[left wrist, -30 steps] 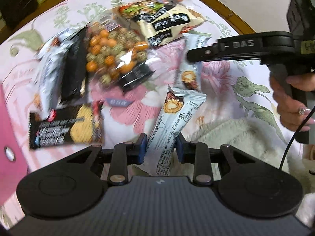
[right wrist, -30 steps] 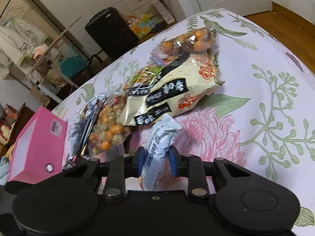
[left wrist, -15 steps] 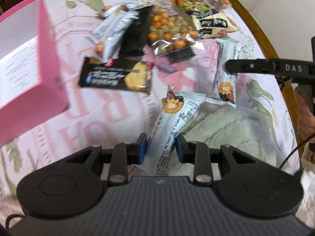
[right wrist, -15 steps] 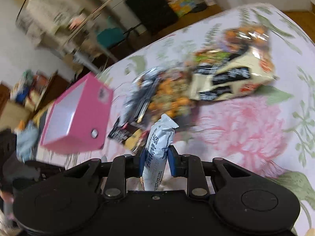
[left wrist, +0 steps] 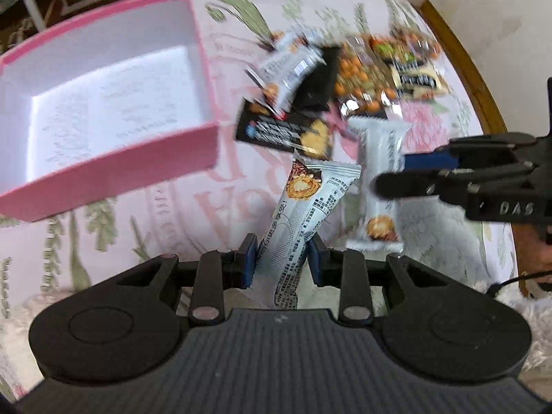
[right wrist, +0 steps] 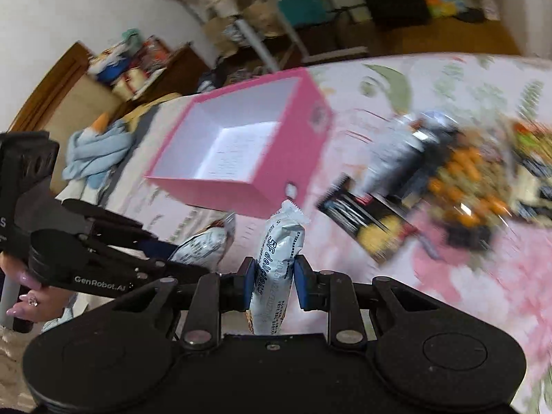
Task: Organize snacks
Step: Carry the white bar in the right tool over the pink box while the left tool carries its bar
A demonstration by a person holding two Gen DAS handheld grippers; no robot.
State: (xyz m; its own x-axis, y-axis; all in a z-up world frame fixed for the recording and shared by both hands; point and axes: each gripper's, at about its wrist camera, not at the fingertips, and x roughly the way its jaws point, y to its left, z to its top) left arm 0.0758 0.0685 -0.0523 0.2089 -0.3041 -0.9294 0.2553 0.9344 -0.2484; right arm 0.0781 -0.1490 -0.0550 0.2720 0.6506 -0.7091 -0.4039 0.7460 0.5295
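Note:
My left gripper (left wrist: 281,258) is shut on a white snack bar (left wrist: 307,203) and holds it above the flowered tablecloth. My right gripper (right wrist: 274,279) is shut on a second white snack bar (right wrist: 279,258); that bar also shows in the left wrist view (left wrist: 379,186), held by the right gripper (left wrist: 390,172). An open pink box (left wrist: 114,169) with a white inside stands at the left, also in the right wrist view (right wrist: 276,158) just beyond the held bar. The left gripper (right wrist: 193,258) with its bar (right wrist: 207,241) shows at the left there.
A pile of snack packs lies on the cloth: a black cracker pack (left wrist: 283,131), a bag of orange and green balls (left wrist: 358,79), a cream bag (left wrist: 417,76). The wooden table rim (left wrist: 472,82) runs at the right. Furniture and clutter stand behind the table (right wrist: 241,10).
Both grippers have swung left with their bars toward the pink box, which now fills more of both views. The snack pile has shifted to the right and farther away.

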